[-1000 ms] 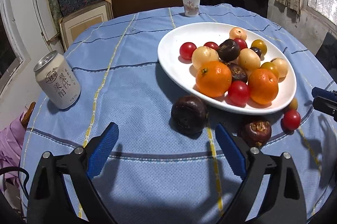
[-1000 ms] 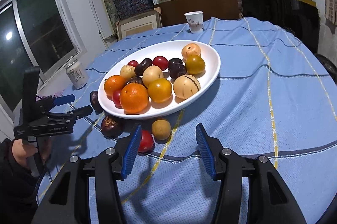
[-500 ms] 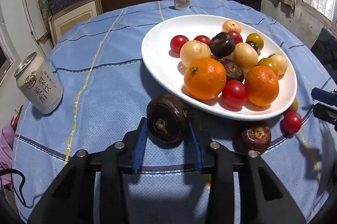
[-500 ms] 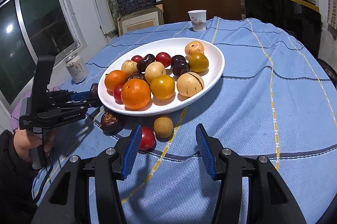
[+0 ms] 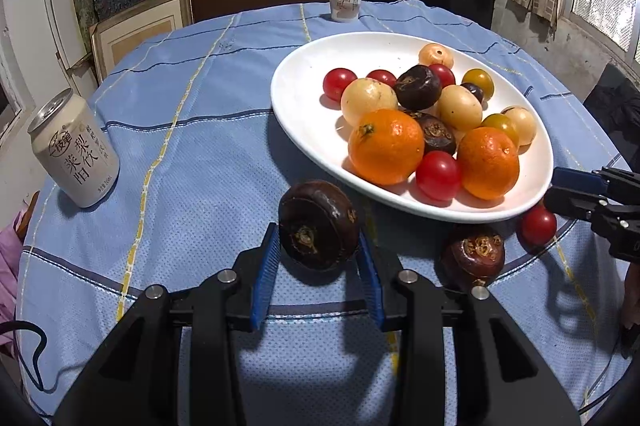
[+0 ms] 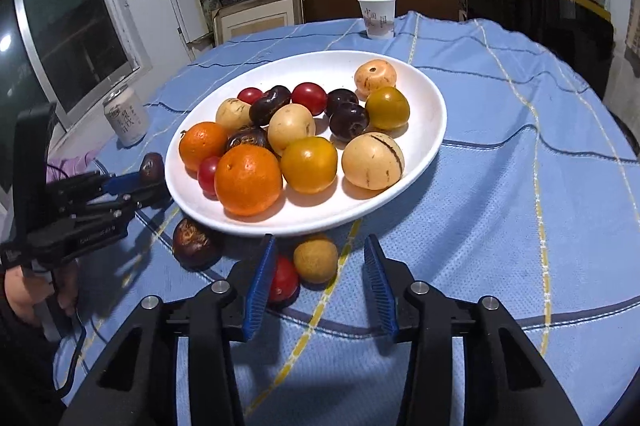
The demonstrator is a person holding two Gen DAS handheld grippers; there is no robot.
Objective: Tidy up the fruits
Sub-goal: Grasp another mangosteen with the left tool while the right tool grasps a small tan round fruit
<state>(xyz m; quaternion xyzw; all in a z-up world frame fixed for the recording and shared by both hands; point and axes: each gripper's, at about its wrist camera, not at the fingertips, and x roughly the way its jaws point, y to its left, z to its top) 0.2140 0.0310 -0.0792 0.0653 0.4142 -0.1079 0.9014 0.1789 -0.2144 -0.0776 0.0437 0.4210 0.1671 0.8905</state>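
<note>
My left gripper (image 5: 318, 244) is shut on a dark brown round fruit (image 5: 318, 226), held low over the blue cloth just in front of the white plate (image 5: 296, 106). The plate (image 6: 436, 130) holds oranges, red tomatoes, and yellow and dark fruits. My right gripper (image 6: 320, 246) has its jaws closing around a small tan fruit (image 6: 316, 260); gaps show on both sides of it. A red tomato (image 6: 282, 278) sits against the left finger. A second dark fruit (image 6: 194, 242) lies on the cloth by the plate rim.
A drink can (image 5: 76, 150) stands at the table's left edge and a paper cup (image 5: 345, 1) at the far side. A person's hand (image 6: 24, 290) holds the left gripper's handle. Shelves with boxes fill the back wall.
The left jaws went from wide open to shut on the dark fruit. The right gripper moved forward to the tan fruit and its jaws narrowed.
</note>
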